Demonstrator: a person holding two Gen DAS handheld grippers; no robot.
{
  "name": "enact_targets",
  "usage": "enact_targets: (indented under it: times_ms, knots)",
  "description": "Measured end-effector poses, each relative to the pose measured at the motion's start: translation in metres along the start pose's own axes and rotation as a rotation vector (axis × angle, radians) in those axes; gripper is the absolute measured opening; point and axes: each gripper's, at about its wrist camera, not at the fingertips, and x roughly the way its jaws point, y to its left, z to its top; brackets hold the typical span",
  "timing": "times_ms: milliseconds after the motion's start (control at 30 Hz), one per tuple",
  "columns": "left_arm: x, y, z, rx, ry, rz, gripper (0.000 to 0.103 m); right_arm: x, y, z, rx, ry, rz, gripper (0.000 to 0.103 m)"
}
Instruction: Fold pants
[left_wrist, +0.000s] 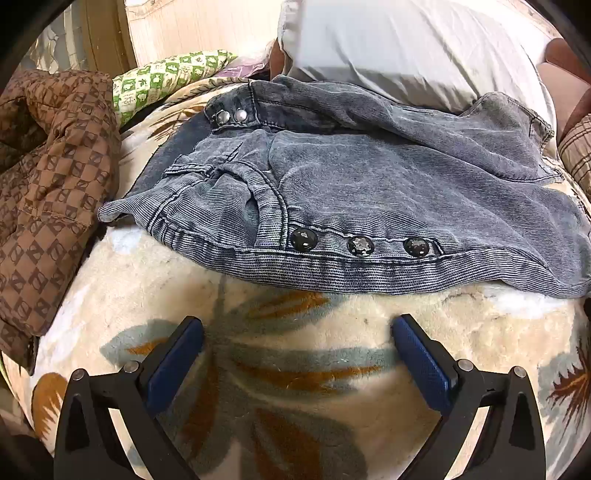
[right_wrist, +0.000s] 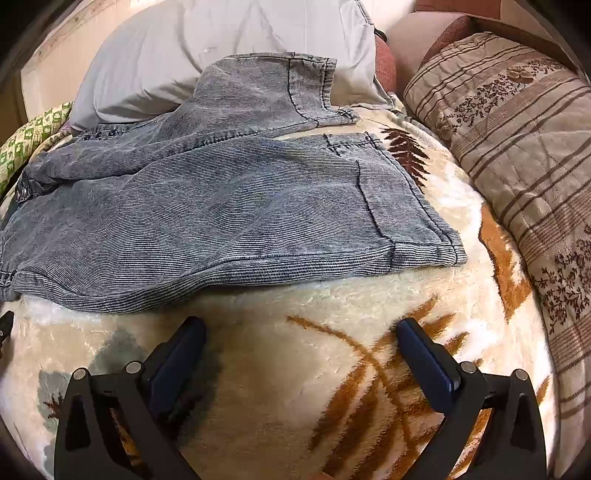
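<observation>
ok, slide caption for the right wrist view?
Open right tongs hover over fleece blanket, facing unfolded denim pants.

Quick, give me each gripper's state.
Left gripper: open, holding nothing, short of the denim pants.
Right gripper: open, holding nothing.

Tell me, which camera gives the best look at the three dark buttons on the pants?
The left wrist view: the three dark buttons sit close and sharp along the pants edge. The right wrist view shows mostly the legs, with buttons tiny at far left.

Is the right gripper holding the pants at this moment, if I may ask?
No, the right gripper is open over the bare blanket, short of the pants.
</observation>
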Motion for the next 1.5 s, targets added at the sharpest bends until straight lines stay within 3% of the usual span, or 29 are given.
enact_targets:
  times_ms: [1500]
  knots:
    - [-0.0007,-0.0025,-0.0013,0.004,0.000,0.002,0.103,0.0006,0.0004,-0.0017,-0.005,0.001,-0.004,0.102]
